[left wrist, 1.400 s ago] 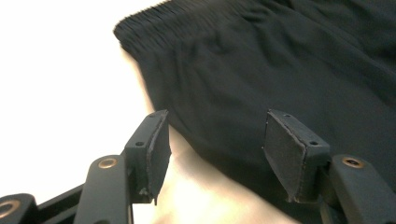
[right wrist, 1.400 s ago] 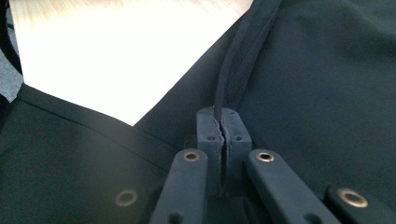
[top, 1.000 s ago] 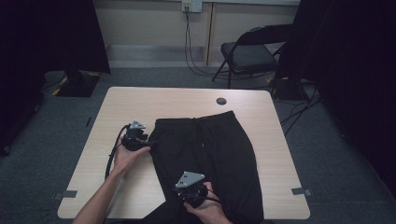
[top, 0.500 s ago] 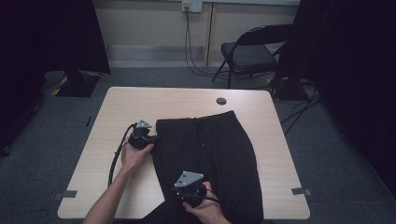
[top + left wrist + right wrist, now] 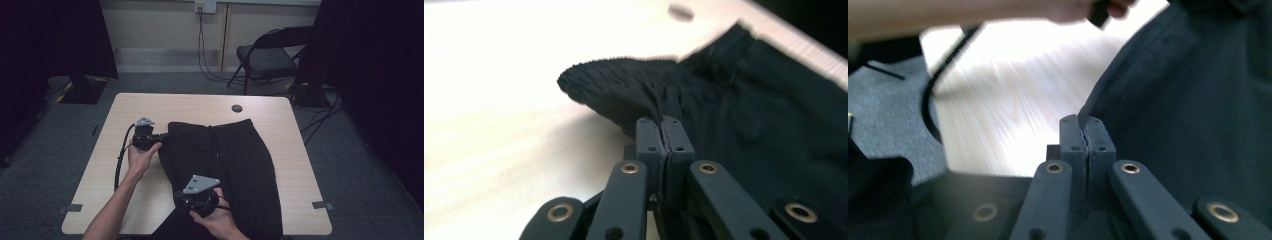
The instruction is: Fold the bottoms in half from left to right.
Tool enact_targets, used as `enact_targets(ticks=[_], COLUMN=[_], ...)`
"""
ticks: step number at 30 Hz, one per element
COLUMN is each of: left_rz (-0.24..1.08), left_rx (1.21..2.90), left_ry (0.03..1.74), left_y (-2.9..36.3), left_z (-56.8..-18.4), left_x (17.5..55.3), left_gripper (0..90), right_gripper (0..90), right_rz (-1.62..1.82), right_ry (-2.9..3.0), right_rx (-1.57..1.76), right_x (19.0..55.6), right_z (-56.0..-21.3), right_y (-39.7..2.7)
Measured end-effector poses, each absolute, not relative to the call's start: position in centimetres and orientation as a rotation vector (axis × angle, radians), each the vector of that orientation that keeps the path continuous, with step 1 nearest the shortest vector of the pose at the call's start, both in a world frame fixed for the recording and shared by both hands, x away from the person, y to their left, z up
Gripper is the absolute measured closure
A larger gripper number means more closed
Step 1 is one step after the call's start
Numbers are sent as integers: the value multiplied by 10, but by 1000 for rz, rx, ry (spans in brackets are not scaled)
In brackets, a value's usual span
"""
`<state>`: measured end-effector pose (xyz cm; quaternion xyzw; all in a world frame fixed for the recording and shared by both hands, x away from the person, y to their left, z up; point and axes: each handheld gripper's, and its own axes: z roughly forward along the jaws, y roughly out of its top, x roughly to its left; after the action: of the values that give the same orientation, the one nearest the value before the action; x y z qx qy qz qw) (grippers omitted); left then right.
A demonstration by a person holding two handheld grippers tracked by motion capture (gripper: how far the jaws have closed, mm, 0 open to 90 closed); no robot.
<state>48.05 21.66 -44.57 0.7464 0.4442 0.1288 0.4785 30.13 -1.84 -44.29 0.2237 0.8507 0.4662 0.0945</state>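
Black shorts [image 5: 225, 165] lie flat on the desk [image 5: 150, 107], waistband toward the far edge, legs running to the near edge and partly over it. They sit right of the desk's centre line, the left half of the top bare.

Left gripper [image 5: 159, 136]: clenched on the waistband's left corner; its jaws have just been closing, with the gathered elastic between them. In the left gripper view the ribbed fabric [image 5: 624, 85] bunches up out of the shut jaws and stands off the desk top. Right gripper [image 5: 186, 198]: clenched on the left side edge of the shorts, nearer the near edge of the desk; the right gripper view shows a thin fold of cloth [image 5: 1083, 112] pinched between the pads.

Why held so: two grips along one side edge, judged as the set-up for lifting that side and folding it across toward the right edge.

Poorly seen: both gripper views are motion-blurred. The hem is cut off at the bottom of the high view. How many layers the right gripper has caught — probably both, cannot confirm. A small dark round object [image 5: 237, 108] near the far edge is unidentifiable.
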Motion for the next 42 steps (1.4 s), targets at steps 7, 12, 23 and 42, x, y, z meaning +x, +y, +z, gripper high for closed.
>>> enact_targets(ticks=[7,12,23,42], left_rz=[317,349,460,318], left_rx=[1738,1692,1654,1823], left_ry=[1069,1086,1058,999], left_y=[225,239,256,131], left_z=[-409,-388,-338,-413], left_x=[483,481,474,524], left_gripper=[888,889,889,885], right_gripper=[892,892,893,891], right_rz=[1480,1543,1748,1468], right_ry=[2485,2434,2263,2221], right_rx=[582,561,519,881], right_x=[298,301,306,315], right_z=[-407,-385,-323,-395], right_y=[-4,2,-3,-124])
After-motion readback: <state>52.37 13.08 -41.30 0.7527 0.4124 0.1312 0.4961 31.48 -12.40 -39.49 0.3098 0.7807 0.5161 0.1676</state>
